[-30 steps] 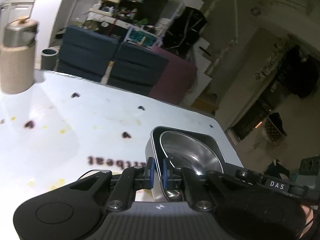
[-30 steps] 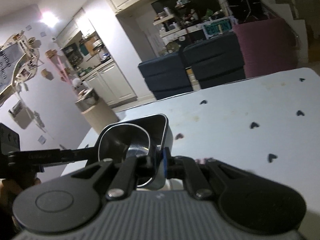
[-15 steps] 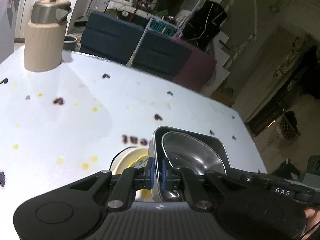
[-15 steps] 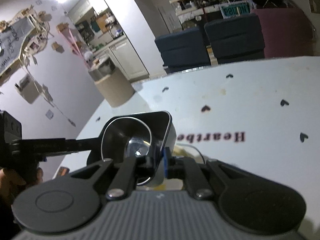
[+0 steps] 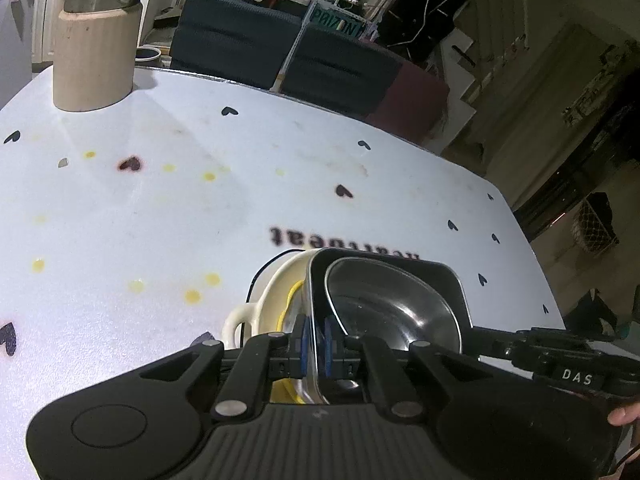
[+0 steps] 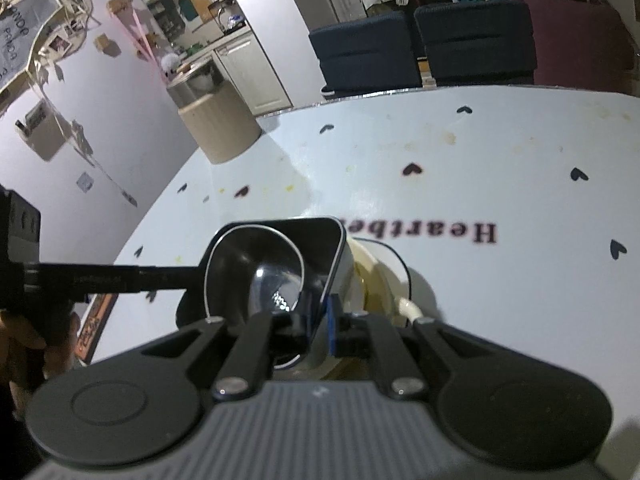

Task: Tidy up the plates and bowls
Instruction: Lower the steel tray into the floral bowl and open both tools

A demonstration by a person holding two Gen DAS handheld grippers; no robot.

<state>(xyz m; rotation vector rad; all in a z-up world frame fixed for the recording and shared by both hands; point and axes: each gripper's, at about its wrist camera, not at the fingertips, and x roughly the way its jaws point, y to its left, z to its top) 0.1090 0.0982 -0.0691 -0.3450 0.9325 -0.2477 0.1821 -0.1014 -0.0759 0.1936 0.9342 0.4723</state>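
A square dark dish (image 5: 440,276) with a shiny steel bowl (image 5: 392,308) nested inside hangs just over a cream ceramic dish with a loop handle (image 5: 272,300). My left gripper (image 5: 316,340) is shut on the square dish's left rim, blue pads either side of the wall. My right gripper (image 6: 320,320) is shut on the opposite rim of the same square dish (image 6: 316,236). The steel bowl (image 6: 260,276) and cream dish (image 6: 384,276) also show in the right wrist view. Whether the square dish touches the cream one is hidden.
A white table cover (image 5: 160,208) with black hearts, yellow stains and printed lettering lies below. A beige canister with a steel lid (image 5: 96,40) stands at the far left corner. Dark chairs (image 5: 280,48) sit beyond the far edge. A hand (image 6: 24,336) holds the left tool.
Both grippers have sunk toward the table and tilted down with the square dish. The cream dish has come into view beneath it, and the canister has slid toward the upper left.
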